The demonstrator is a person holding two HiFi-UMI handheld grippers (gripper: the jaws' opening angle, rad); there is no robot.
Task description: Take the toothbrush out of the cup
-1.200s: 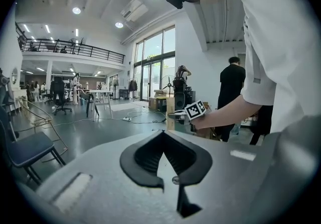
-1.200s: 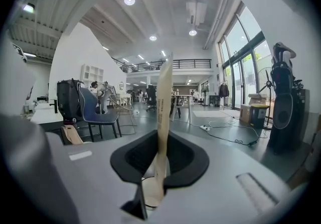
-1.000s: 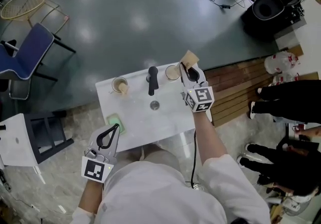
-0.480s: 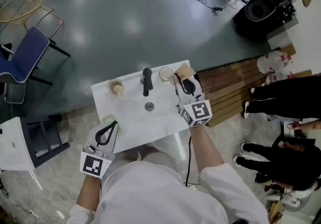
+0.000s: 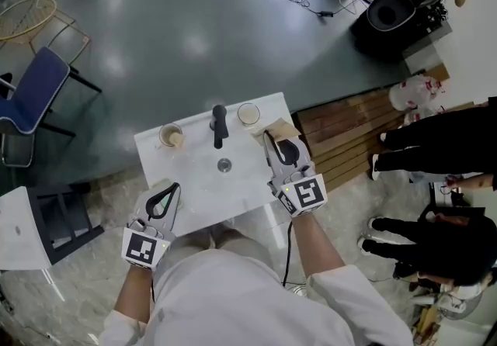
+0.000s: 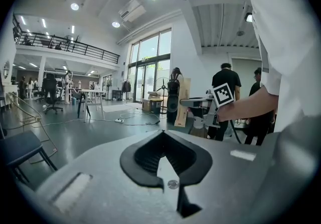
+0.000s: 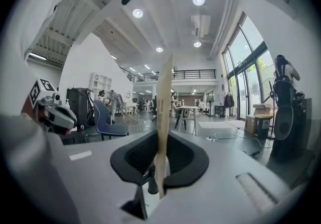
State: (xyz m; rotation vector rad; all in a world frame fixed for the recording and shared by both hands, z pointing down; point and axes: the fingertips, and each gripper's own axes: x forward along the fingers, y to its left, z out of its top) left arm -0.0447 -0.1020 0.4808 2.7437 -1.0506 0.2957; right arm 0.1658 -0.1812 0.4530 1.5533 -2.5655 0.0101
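Two cups stand on the white surface in the head view, either side of a black faucet. The cup on the right looks empty. The toothbrush sits just beside it on the person's side, in the right gripper. The left gripper hangs at the surface's near left corner, well apart from both (so the right hand alone serves this move). The lift looks done; what remains is probably carrying the toothbrush clear.

In the left gripper view, the jaws are pressed together on nothing, their dark ribbed pads meeting in a line.

In the right gripper view, the jaws are clamped low on the toothbrush. Its long axis stands upright, crossing the line the jaws point along. It is a slim, flat, pale strip, matte like bamboo or card, and rises well above the jaws. No bristles can be made out.
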